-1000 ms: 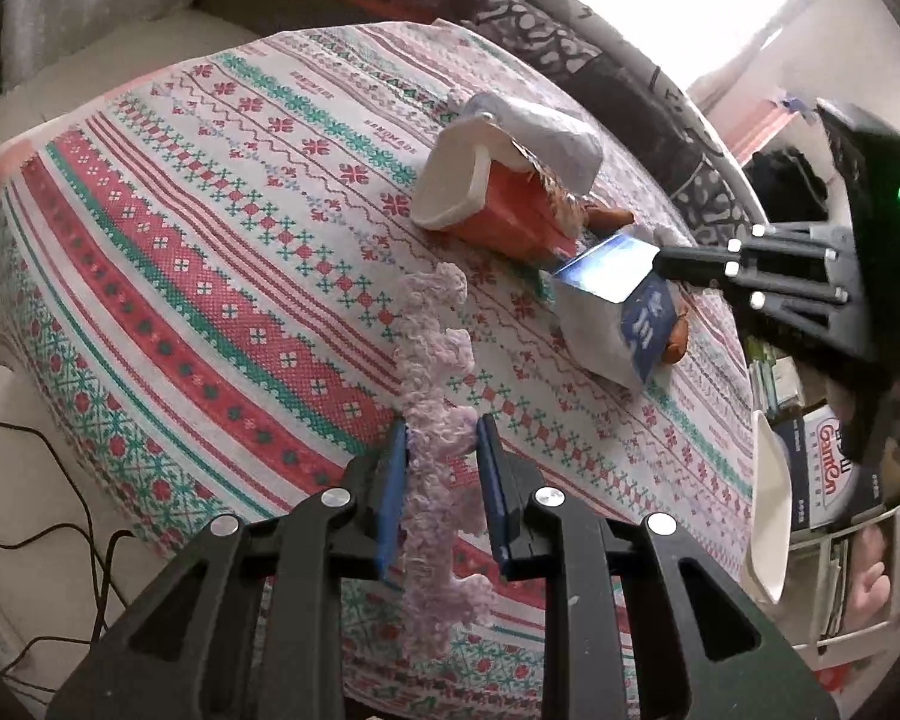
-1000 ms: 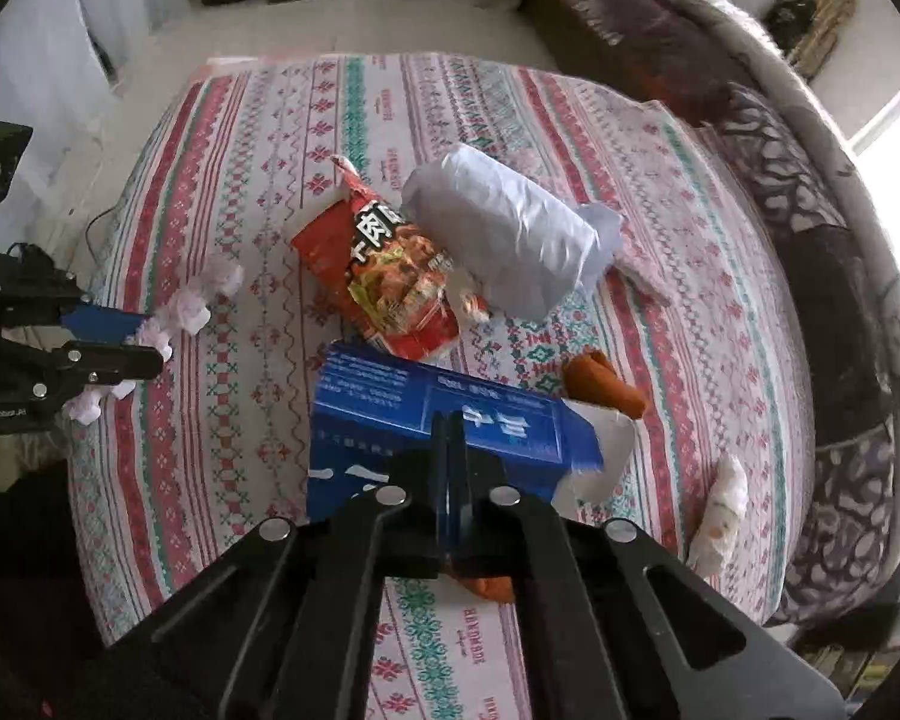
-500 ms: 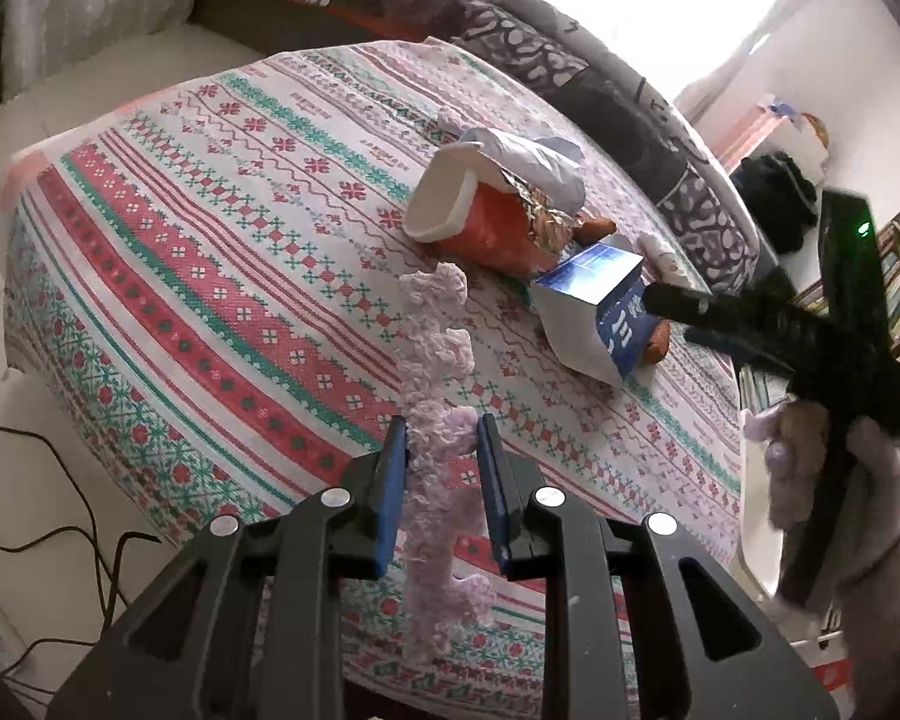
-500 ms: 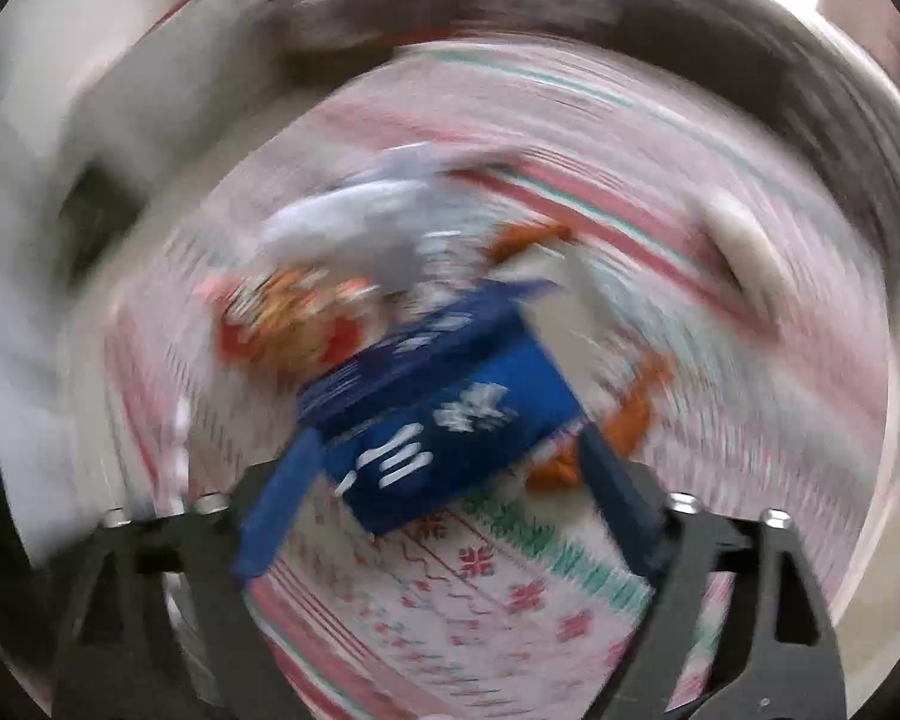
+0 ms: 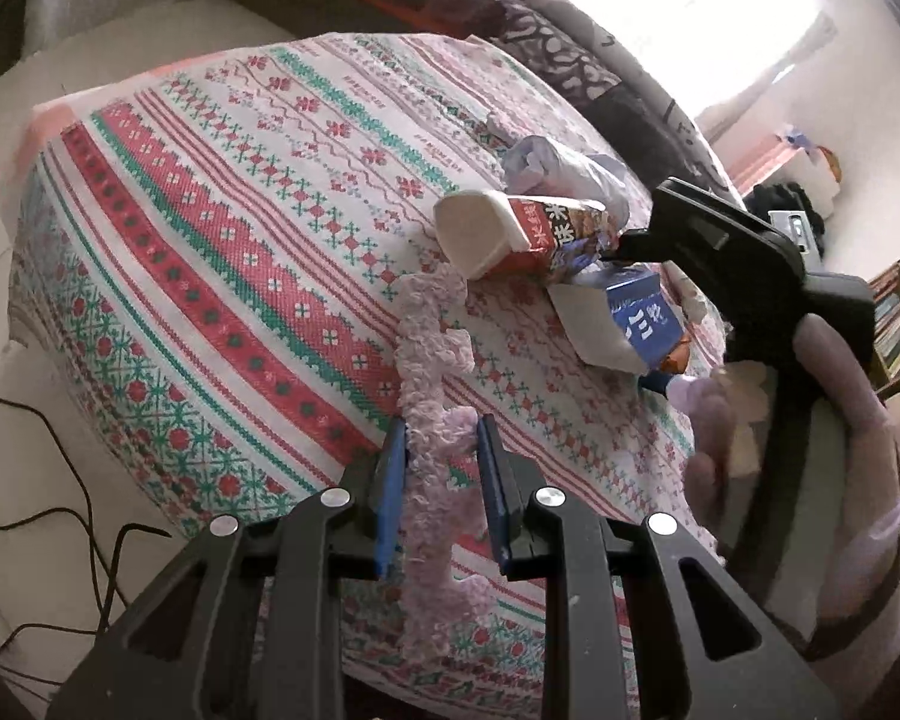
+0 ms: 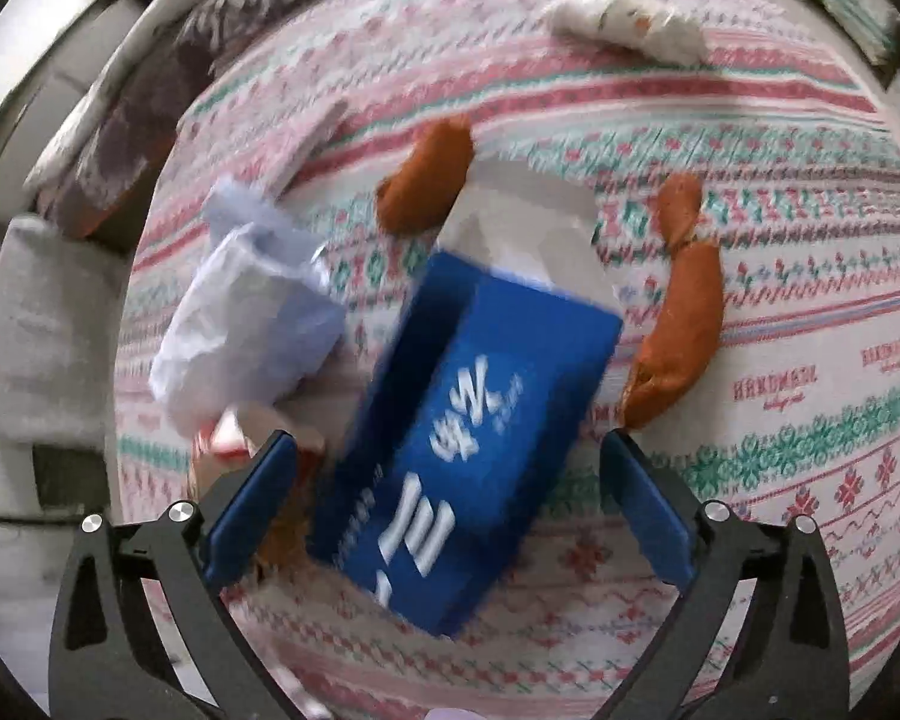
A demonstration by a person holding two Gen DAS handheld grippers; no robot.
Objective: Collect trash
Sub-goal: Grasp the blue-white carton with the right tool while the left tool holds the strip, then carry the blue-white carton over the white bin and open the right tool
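Collection step: my left claw (image 5: pixel 438 480) pinches the pink fuzzy strip (image 5: pixel 429 360) at the bench (image 5: pixel 210 240) edge, my right claw (image 6: pixel 450 510) is opening around the blue carton (image 6: pixel 474 450), apparently untouched, so next I must close squarely.

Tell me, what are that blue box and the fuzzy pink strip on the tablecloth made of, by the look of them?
The blue box looks like thin printed cardboard: flat panels, crisp folded edges, a pale unprinted inside at its open end. The pink strip looks like soft knitted or crocheted yarn, matte and fuzzy, with a looped, scalloped edge; the exact fibre cannot be told.
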